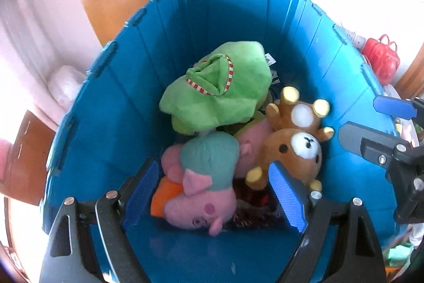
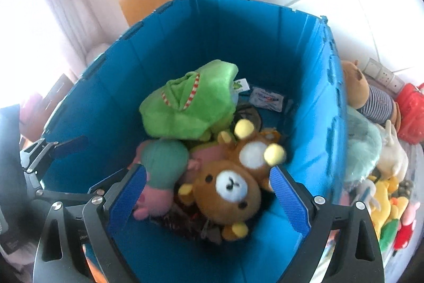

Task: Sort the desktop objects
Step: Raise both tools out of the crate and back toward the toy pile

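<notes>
One blue bin (image 2: 111,108); inside, one green plush (image 2: 188,102), one pink pig plush (image 1: 198,177), one brown bear plush (image 2: 228,190). One red bag (image 1: 381,60) outside.

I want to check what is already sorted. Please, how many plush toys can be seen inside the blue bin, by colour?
Green plush: 1
Pink pig plush: 1
Brown bear plush: 2, the second behind the first
Total seen in the blue bin: 4. A pink part between them may be another toy; I cannot tell.
</notes>
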